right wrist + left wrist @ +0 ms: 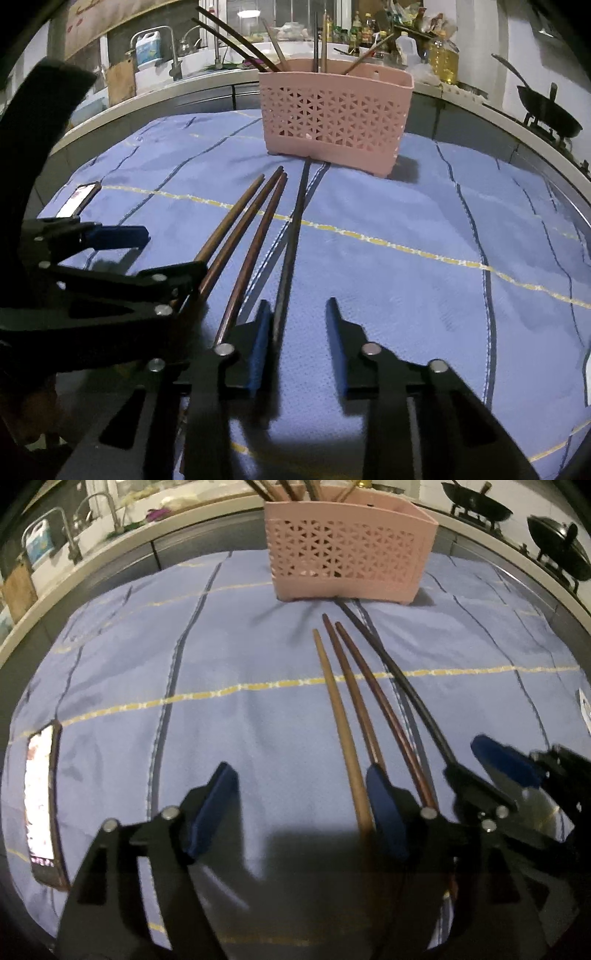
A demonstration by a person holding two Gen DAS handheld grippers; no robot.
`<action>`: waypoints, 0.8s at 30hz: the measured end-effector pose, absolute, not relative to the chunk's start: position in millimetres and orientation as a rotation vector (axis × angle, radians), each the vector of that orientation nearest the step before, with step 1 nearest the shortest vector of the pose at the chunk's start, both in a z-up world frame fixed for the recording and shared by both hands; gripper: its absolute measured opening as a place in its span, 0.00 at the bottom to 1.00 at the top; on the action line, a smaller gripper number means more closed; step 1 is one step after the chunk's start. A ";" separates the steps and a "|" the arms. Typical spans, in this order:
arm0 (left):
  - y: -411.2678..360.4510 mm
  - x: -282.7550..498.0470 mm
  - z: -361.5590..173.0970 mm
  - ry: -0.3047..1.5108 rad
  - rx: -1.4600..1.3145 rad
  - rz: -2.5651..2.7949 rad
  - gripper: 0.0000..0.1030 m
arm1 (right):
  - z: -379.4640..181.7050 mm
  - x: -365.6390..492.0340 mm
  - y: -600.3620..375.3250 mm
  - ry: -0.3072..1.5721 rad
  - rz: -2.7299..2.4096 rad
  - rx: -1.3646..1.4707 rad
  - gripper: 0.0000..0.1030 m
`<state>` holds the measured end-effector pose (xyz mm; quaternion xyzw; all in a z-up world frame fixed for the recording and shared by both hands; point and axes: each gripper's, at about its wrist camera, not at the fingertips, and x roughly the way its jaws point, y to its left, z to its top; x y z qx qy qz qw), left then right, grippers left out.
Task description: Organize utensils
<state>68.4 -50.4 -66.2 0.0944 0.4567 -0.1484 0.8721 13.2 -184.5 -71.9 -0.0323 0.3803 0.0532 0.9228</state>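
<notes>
Left wrist view: my left gripper (295, 805) stands wide with nothing pinched; the light tan wooden chopstick (338, 716) lies between its fingers, close to the right pad. Two reddish-brown wooden chopsticks (364, 698) lie just right of it, then a black chopstick (406, 686), all on the blue striped cloth (147, 664), tips pointing far toward the pink perforated plastic utensil basket (351, 554), which already has sticks standing in it. A phone (40, 805) lies near left.

Right wrist view: my right gripper (297, 325) is narrow but not yet pressing; the black chopstick (295, 229) runs in just beside the left pad, gap on the right side. The left gripper (140, 254) shows at left, over the brown sticks. Basket (336, 110) sits far centre.

Step, as I judge it: pickup of the loose chopsticks. Next: close right on the black one, lift, tip it upright, drop into the basket
</notes>
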 end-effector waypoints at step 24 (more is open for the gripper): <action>-8.8 71.5 -61.5 0.995 0.075 -0.468 0.17 | -71.2 -29.1 -243.5 0.947 0.162 0.115 0.07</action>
